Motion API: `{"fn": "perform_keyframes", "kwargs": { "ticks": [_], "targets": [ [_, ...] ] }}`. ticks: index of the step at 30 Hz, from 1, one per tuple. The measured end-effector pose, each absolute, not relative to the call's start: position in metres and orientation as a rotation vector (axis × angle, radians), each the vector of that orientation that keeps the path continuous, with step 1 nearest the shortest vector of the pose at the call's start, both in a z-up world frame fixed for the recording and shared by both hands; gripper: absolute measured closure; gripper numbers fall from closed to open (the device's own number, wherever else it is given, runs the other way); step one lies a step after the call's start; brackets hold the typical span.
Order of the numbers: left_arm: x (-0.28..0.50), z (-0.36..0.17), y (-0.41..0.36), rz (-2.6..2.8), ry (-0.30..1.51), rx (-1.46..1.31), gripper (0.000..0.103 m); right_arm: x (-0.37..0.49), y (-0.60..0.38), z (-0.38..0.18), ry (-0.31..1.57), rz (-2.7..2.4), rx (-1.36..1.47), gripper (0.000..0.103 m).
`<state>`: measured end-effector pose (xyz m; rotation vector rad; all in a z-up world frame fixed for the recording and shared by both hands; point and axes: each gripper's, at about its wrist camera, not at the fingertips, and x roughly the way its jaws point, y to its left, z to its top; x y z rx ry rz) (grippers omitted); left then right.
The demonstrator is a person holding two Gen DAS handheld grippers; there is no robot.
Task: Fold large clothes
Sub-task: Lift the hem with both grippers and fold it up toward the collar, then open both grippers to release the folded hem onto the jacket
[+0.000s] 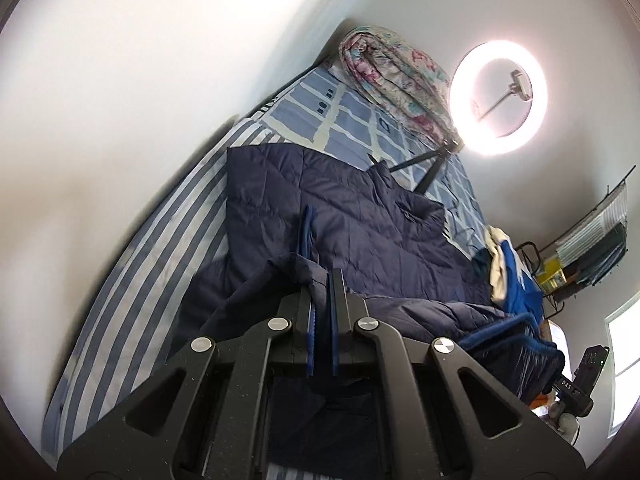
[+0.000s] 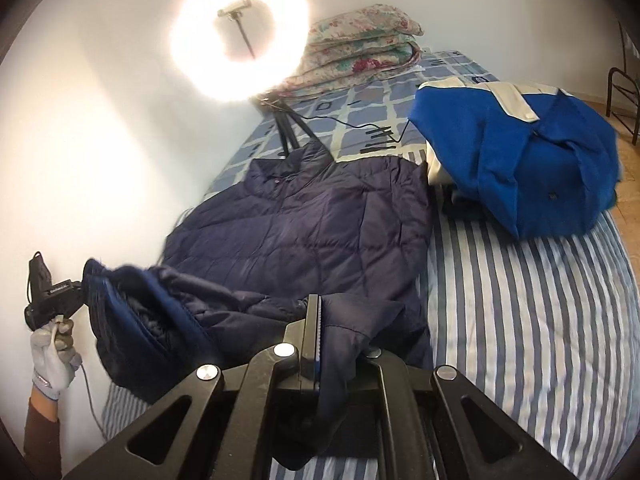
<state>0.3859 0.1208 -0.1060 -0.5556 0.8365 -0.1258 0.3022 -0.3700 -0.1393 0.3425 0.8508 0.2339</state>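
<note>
We lift the hem of a navy quilted jacket (image 2: pixel 304 216) off the striped bed (image 2: pixel 520 300), our right gripper (image 2: pixel 324 320) clamped on one bottom corner, our left gripper (image 1: pixel 322 284) pinching the other. To fold well, we judge both corners should rise level and travel together toward the collar. The jacket lies back-up and puffy, beside a blue garment (image 2: pixel 516 152).

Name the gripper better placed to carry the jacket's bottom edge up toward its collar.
Right gripper: it pinches the jacket hem centrally. The left gripper grips the bunched side.
</note>
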Motion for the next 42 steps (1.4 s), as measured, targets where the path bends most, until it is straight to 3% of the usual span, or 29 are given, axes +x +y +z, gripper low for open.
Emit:
{"fn": "perform_keyframes", "kwargs": {
  "ticks": [9, 17, 20, 23, 26, 28, 30, 33, 42],
  "targets": [
    [0.462, -0.166, 0.119, -0.082, 0.901, -0.553, 0.100, 0.381, -0.376, -0.189, 0.918, 0.205, 0.305, 0.101],
    [0.484, -0.198, 0.118, -0.134, 0.925, -0.551, 0.100, 0.401, -0.383, -0.222, 0.961, 0.251, 0.335, 0.100],
    [0.487, -0.197, 0.122, -0.153, 0.917, -0.569, 0.086, 0.401, -0.390, -0.222, 0.948, 0.274, 0.381, 0.095],
    [0.488, -0.186, 0.123, -0.164, 0.902, -0.548, 0.062, 0.399, -0.399, -0.214, 0.921, 0.308, 0.433, 0.083],
    [0.488, -0.168, 0.124, -0.159, 0.873, -0.518, 0.053, 0.396, -0.407, -0.201, 0.900, 0.329, 0.445, 0.068],
    [0.485, -0.153, 0.128, -0.149, 0.831, -0.497, 0.047, 0.392, -0.414, -0.190, 0.863, 0.312, 0.440, 0.039],
    [0.482, -0.142, 0.132, -0.154, 0.807, -0.467, 0.047, 0.382, -0.424, -0.177, 0.788, 0.285, 0.425, 0.024],
    [0.479, -0.140, 0.133, -0.149, 0.819, -0.366, 0.047, 0.372, -0.437, -0.170, 0.727, 0.274, 0.405, 0.023],
    [0.493, -0.197, 0.122, -0.152, 1.000, -0.313, 0.047, 0.388, -0.431, -0.204, 0.835, 0.247, 0.325, 0.029]
  ]
}}
